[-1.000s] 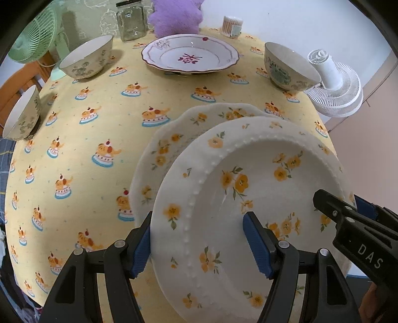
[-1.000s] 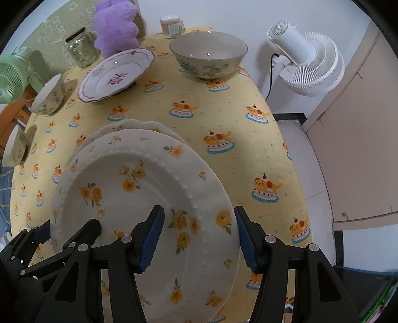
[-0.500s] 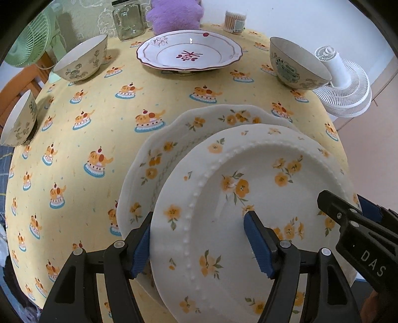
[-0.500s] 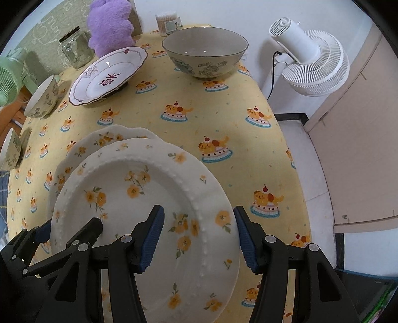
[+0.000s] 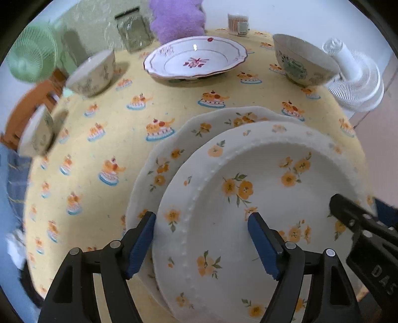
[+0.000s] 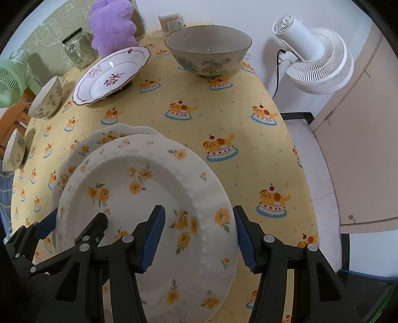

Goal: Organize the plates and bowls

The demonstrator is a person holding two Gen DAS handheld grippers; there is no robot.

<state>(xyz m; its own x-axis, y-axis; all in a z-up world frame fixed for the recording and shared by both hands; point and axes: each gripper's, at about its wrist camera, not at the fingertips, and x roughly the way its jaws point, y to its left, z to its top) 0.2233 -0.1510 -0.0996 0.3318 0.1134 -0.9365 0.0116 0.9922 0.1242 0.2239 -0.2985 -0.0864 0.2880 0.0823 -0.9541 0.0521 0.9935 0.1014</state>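
A white beaded plate with orange flowers [image 5: 261, 188] [image 6: 149, 188] is held above a scalloped flowered plate [image 5: 174, 159] [image 6: 109, 135] on the yellow tablecloth. My left gripper [image 5: 201, 241] straddles the beaded plate's left rim with its jaws wide. My right gripper [image 6: 197, 236] straddles the right rim in the same way. A purple-patterned plate [image 5: 194, 58] [image 6: 112, 74] sits at the back. A large bowl [image 5: 302, 59] [image 6: 209, 49] stands at the back right. Two small bowls [image 5: 92, 74] [image 6: 46, 98] stand at the left.
A glass jar [image 6: 78, 48], a purple plush [image 6: 113, 24] and a cotton swab box [image 6: 171, 21] line the table's far edge. A white fan [image 6: 316, 64] stands on the floor to the right. A green fan [image 5: 29, 59] is at the far left.
Both grippers and the beaded plate have moved forward across the table, so that the back plate and the bowls look nearer. The beaded plate covers more of the scalloped plate.
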